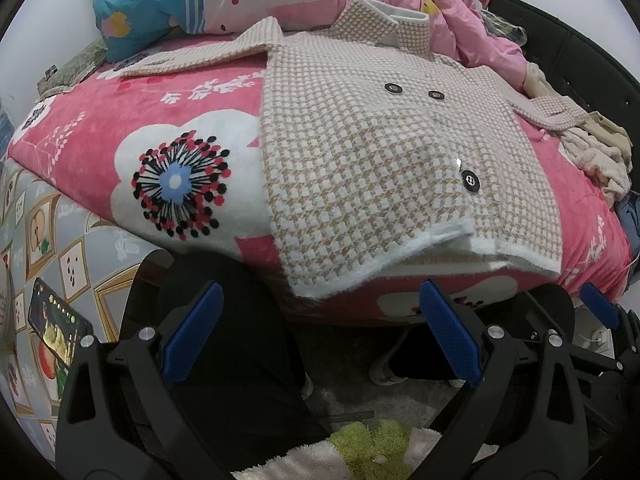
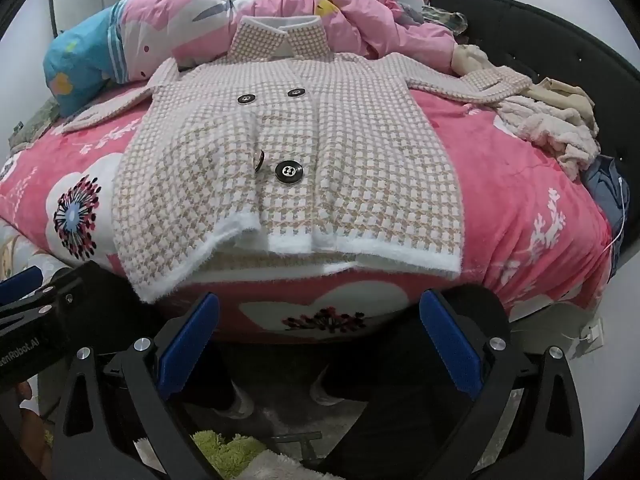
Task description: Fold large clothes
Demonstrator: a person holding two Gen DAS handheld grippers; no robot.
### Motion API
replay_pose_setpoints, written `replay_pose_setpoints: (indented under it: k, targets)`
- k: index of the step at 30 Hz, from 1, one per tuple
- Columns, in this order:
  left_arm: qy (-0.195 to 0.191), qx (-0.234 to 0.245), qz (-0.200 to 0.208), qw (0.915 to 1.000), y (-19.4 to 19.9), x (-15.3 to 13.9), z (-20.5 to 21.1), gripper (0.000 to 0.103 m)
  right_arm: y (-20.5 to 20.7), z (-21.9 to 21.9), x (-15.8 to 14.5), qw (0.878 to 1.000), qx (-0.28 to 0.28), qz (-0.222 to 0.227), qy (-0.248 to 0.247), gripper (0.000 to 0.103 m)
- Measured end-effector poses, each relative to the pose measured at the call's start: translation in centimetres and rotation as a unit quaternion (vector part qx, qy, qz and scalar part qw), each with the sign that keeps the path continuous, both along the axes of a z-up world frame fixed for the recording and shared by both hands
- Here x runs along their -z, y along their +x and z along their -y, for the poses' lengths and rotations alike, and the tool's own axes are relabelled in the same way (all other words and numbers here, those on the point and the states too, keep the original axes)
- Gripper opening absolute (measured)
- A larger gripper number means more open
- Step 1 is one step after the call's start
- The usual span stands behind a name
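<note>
Hidden and cut-off parts

We lose the coat's (image 2: 288,168) far sleeve end (image 2: 516,80) among rumpled clothes (image 2: 552,132); the phone (image 1: 56,330) screen is too small to read, and the bed's (image 2: 520,216) far side seems buried under pink bedding (image 2: 320,4).

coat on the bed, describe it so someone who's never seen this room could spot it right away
On the bed's pink flowered blanket the coat lies flat at the centre, collar toward the heaped pink quilt, hem at the near edge. Only it has a beige-and-white houndstooth check, black buttons and a fuzzy white hem; the cream clothes pile to its right is plain.
</note>
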State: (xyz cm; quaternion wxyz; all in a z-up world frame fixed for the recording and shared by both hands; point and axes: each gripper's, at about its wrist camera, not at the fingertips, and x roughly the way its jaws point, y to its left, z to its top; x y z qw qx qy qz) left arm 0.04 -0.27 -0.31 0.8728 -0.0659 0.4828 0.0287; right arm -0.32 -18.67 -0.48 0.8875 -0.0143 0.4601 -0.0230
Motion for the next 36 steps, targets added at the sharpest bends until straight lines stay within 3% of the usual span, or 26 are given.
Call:
replay_pose_setpoints:
  k: [36]
  targets:
    - [0.001, -0.001, 0.003, 1.0, -0.19, -0.19, 0.04, 0.095, -0.24, 0.18, -0.29, 1.0, 0.001, 0.005, 0.001, 0.098]
